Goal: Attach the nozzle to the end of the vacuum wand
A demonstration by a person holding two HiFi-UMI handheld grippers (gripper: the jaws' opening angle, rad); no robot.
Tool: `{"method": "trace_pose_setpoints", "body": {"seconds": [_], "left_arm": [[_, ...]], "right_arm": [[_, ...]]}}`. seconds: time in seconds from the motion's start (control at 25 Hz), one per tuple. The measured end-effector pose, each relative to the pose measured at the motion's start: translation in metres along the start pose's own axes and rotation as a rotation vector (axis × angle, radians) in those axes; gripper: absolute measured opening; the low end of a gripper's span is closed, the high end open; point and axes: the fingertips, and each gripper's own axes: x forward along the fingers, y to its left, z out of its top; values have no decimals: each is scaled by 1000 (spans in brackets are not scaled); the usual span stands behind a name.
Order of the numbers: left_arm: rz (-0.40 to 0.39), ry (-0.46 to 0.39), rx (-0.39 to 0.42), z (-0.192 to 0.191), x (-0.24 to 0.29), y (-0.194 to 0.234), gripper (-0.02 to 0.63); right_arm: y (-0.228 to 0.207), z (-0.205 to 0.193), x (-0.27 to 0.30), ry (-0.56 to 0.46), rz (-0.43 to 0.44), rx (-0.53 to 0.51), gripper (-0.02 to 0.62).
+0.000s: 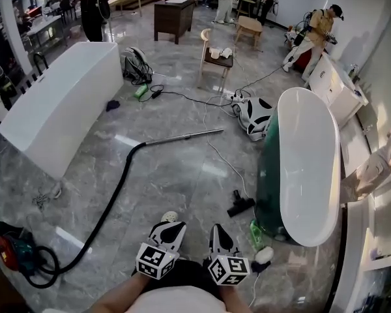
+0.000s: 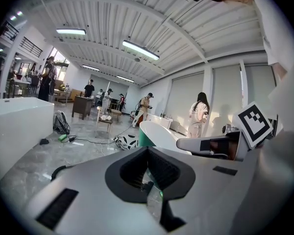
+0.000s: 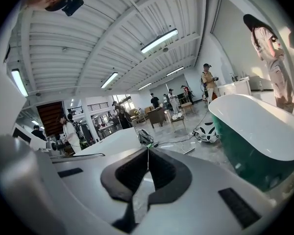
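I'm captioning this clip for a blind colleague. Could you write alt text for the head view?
A black vacuum nozzle lies on the grey floor beside a green-and-white bathtub, apart from the silver wand whose black hose leads to a red vacuum. At the bottom edge, the left tongs and right tongs are shut and empty.

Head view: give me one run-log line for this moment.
left gripper: shut, empty | right gripper: shut, empty | nozzle: on floor, unattached | vacuum wand: on floor, apart from nozzle
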Motion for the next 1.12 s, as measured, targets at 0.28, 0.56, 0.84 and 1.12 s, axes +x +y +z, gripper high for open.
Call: {"method": "trace_pose_setpoints", "body": {"seconds": [0.28,0.56,0.84,1.12], "left_arm": [[-26,-11,24,49,60,61,9],[-83,-45,49,111,122,115,10],[-147,-28,76,137,165,154,9],[-207,-7,102,144,193,189,9]], "right_arm": [[-3,36,64,-24,18,-5,15],[-10,83,138,-63,-34,-6,15],[-3,103,192,-77,-40,-60,15],[-14,106,231,-122,-100,-1,15]]}}
